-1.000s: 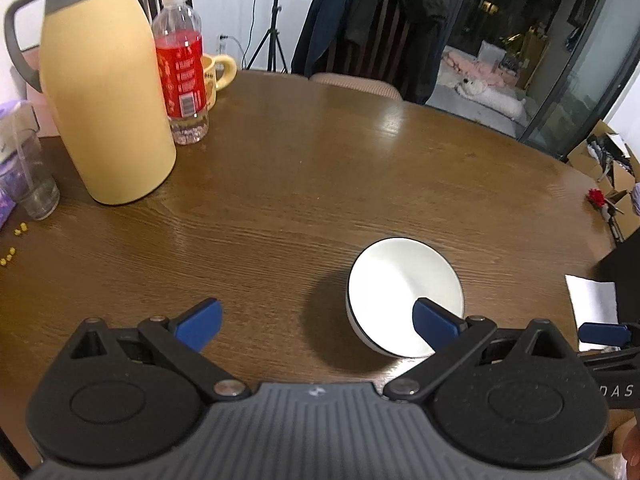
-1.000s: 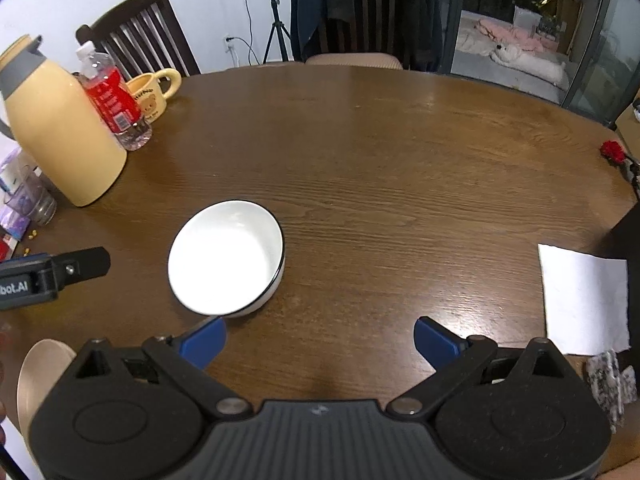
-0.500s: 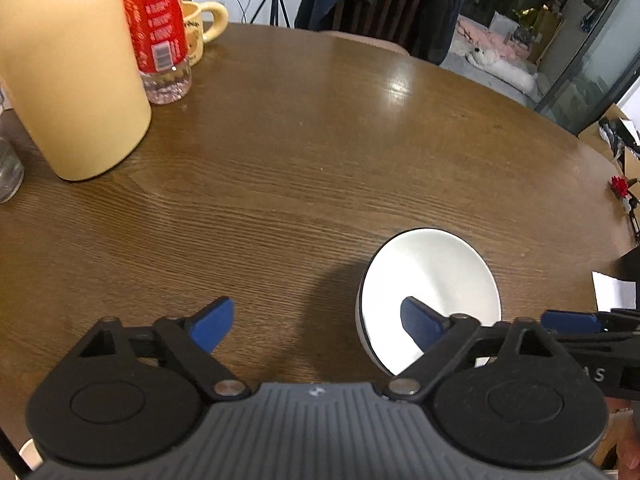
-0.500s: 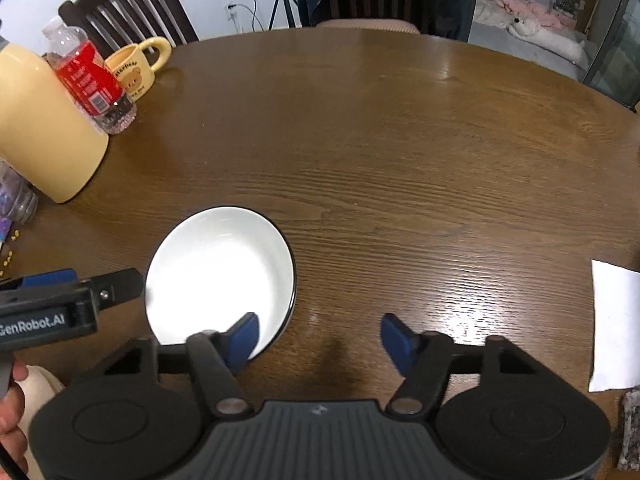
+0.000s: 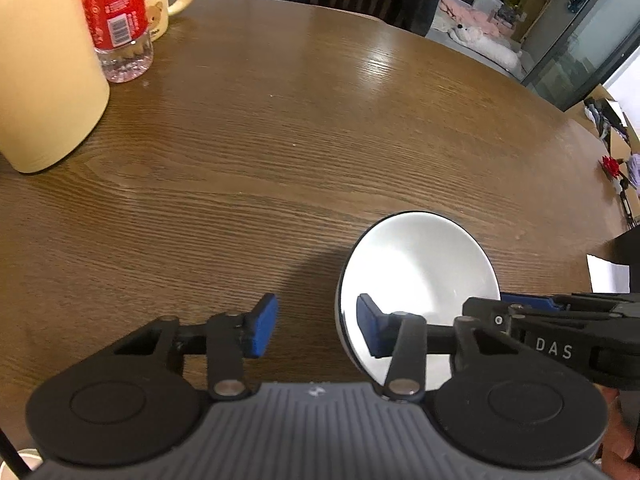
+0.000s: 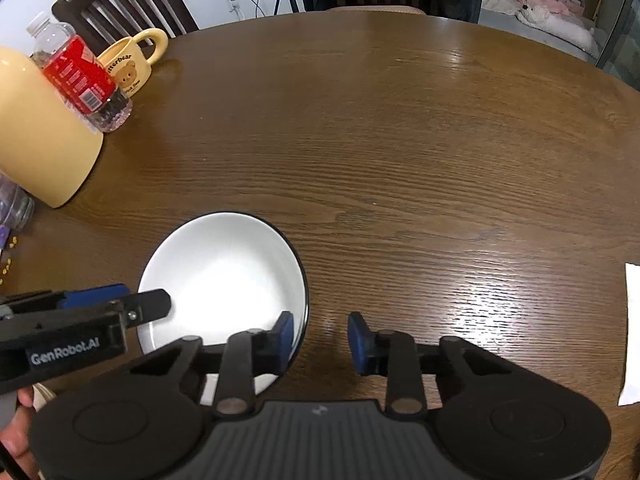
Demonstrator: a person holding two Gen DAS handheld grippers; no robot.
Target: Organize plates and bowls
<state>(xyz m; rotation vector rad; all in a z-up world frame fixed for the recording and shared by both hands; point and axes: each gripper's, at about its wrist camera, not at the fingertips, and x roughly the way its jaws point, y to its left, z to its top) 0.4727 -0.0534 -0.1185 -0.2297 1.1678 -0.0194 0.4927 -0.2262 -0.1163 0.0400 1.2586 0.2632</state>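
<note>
A white bowl [image 5: 420, 272] with a dark rim stands upright on the brown wooden table [image 5: 280, 140]. My left gripper [image 5: 316, 328] straddles the bowl's left rim, one blue pad outside and one inside, and its jaws are closing with a gap still showing. My right gripper [image 6: 320, 340] straddles the opposite rim of the bowl [image 6: 224, 280] the same way. Its jaws are closing too, and its outer pad is still clear of the wall. Each view shows the other gripper's black finger reaching over the bowl from the side.
A tall yellow jug [image 5: 40, 80], a red-labelled bottle [image 5: 116, 20] and a yellow bear mug [image 5: 160, 4] stand at the table's far left. A white napkin [image 6: 632, 336] lies at the right edge. Dark chairs [image 6: 120, 0] stand behind the table.
Both grippers have come down and in toward the bowl, and each now has a pad inside it. Both pairs of jaws have narrowed a lot. The bowl has stayed in place.
</note>
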